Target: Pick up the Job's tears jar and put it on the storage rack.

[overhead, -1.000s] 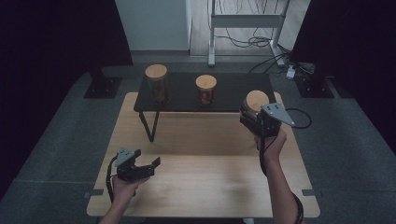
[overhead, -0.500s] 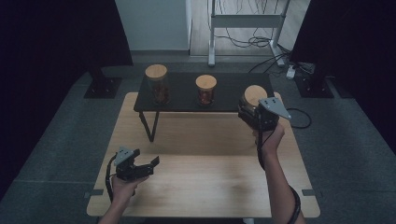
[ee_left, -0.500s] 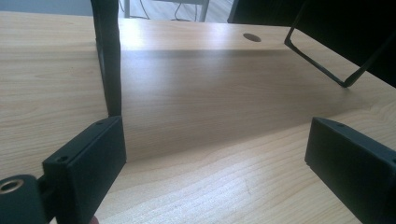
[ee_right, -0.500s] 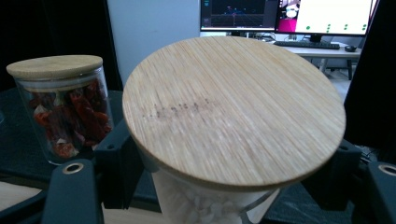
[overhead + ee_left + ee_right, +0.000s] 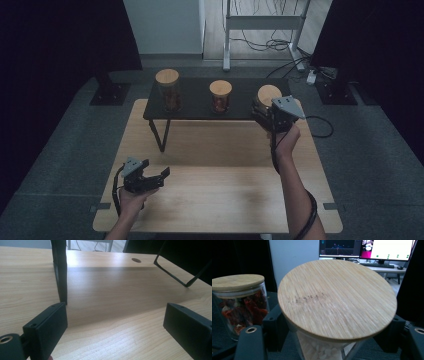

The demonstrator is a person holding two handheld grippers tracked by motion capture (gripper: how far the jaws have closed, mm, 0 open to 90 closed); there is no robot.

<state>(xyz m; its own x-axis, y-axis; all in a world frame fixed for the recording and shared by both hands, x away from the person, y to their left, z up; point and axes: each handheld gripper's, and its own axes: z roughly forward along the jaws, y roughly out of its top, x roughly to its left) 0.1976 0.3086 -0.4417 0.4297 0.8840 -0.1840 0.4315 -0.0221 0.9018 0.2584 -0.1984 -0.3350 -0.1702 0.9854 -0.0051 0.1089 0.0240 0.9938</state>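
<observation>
The right tongs [image 5: 264,114] are clamped on a glass jar [image 5: 329,345] with a round wooden lid [image 5: 268,94], gripping the glass just under the lid from both sides. The jar stands upright, its long axis vertical, and sits at about three o'clock on the low black shelf [image 5: 195,107] that stands across the far side of the desk [image 5: 225,175]. In the high view I cannot tell whether its base rests on the shelf or hangs just clear of it. White, grainy contents show through the glass in the right gripper view.

Two more jars share the shelf: a middle jar [image 5: 220,96] with red dried pieces inside, just beside the held one at its nine o'clock, and a taller far jar [image 5: 167,90] at the shelf's left end, well apart. All three have smooth clear walls and pale, straight-grained lids.

The left tongs [image 5: 155,177] stand apart with nothing between them, low over the bare desk at about seven o'clock, well away from the jars. The right hand [image 5: 284,142] is therefore the one doing the work.

The coming move likely turns on the narrow gap toward the middle jar: any shift of the held jar should keep clear of that neighbour. Glass is slippery and the contents add weight, so a tilt could loosen the grip.
</observation>
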